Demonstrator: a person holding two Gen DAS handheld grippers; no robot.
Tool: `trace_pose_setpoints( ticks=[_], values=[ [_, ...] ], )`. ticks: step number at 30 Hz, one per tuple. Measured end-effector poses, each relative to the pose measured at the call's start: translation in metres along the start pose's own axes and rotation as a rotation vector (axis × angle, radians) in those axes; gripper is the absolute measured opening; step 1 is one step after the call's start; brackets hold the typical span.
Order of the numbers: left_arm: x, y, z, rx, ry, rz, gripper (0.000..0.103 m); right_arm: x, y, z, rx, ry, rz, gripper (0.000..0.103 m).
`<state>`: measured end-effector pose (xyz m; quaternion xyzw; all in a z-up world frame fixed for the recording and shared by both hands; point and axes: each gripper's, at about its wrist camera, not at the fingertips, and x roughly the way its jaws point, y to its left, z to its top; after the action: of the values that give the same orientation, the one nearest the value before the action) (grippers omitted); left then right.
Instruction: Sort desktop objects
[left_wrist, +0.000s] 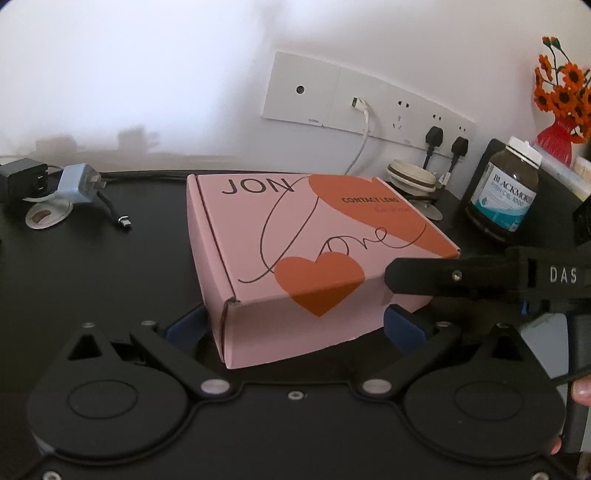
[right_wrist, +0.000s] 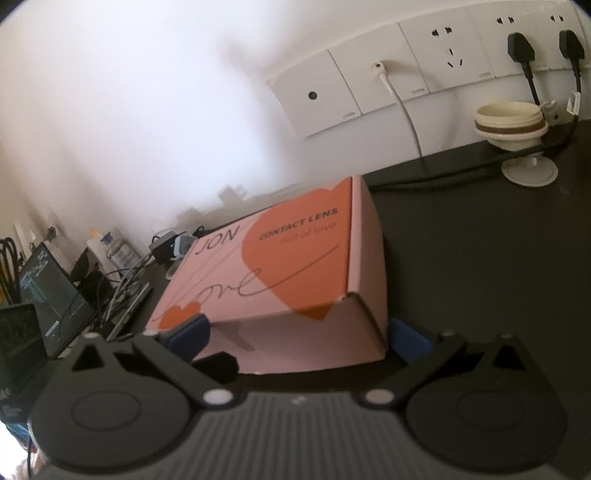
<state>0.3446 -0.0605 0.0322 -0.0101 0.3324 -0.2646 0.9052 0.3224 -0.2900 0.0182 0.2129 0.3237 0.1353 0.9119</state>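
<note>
White wall (left_wrist: 129, 74) at back, with a socket panel (left_wrist: 369, 99): white cable and two black plugs in it. Black surface (left_wrist: 92, 277) runs up to it. Pink box (left_wrist: 310, 258) with orange hearts lies mid-surface, lid shut. Left tool (left_wrist: 295, 328) is spread wide around the box's near end, blue pads just beside its sides; contact can't be told. Right tool (right_wrist: 299, 338) likewise open, straddling another end of the box. Right of box: brown supplement bottle (left_wrist: 502, 188), cream lids on a stand (left_wrist: 412, 177), red vase of orange flowers (left_wrist: 561, 103). Far left: black adapter (left_wrist: 22, 179), blue charger (left_wrist: 79, 182). Laptop (right_wrist: 48, 291) and tangled cables sit at the surface's left end.
</note>
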Motion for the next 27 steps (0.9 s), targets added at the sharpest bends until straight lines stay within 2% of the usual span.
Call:
trace_pose_setpoints(
  ticks=[5, 18, 22, 27],
  values=[
    [0.0, -0.007, -0.003, 0.036, 0.002, 0.026, 0.103, -0.003, 0.0, -0.002, -0.003, 0.008, 0.004, 0.102],
    [0.003, -0.002, -0.004, -0.025, 0.013, 0.026, 0.103, -0.004, 0.001, 0.0, -0.001, 0.003, 0.003, 0.102],
    [0.005, -0.008, -0.004, 0.018, 0.029, 0.054, 0.103, -0.004, 0.0, 0.0, 0.001, 0.004, 0.003, 0.102],
    [0.013, -0.024, -0.005, 0.121, 0.073, 0.131, 0.103, -0.004, -0.001, 0.001, 0.001, 0.003, 0.003, 0.102]
  ],
)
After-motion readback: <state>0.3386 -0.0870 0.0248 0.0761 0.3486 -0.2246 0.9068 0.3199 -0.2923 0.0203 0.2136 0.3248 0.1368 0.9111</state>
